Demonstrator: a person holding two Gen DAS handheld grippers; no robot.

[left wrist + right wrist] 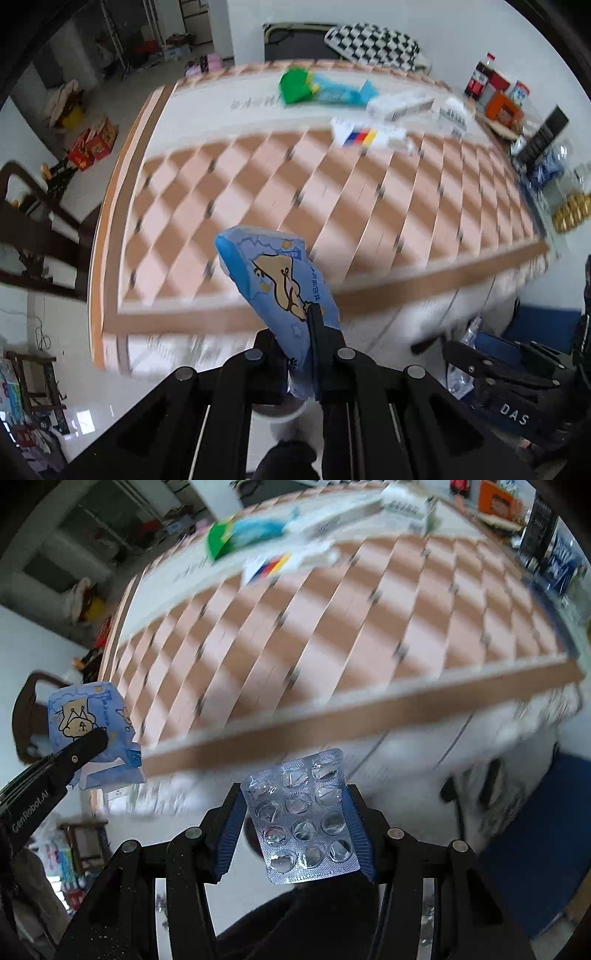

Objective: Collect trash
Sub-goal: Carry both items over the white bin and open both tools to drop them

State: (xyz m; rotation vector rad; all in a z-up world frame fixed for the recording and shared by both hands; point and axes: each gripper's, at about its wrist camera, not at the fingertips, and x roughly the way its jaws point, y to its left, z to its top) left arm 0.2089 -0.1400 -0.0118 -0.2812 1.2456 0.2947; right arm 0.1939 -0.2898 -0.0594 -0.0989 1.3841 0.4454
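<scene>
Both tools are held out in the air just off the near edge of the worktop, which wears a checked peach-and-brown cloth with a brown border, and both point toward it. The left tool is clamped on the lower end of a blue cartoon-printed wrapper; the wrapper sticks up and leans away from its fingers, over the near border of the worktop. From the right wrist view the same left tool comes in low from the left, tilted up toward the worktop's near left corner, its dark tip pressed on the crumpled wrapper. The right tool sits level below the near edge, its blue-padded fingers closed against the two long sides of an emptied silver blister pack, which stands flat-faced toward the camera with its foil pockets burst. In the left wrist view the right tool shows low to the right of the worktop, its grip not readable there. Far across the worktop lie a green packet, a light blue wrapper, white cartons and a white box with coloured stripes. Beyond the far right corner stands a cola bottle.
</scene>
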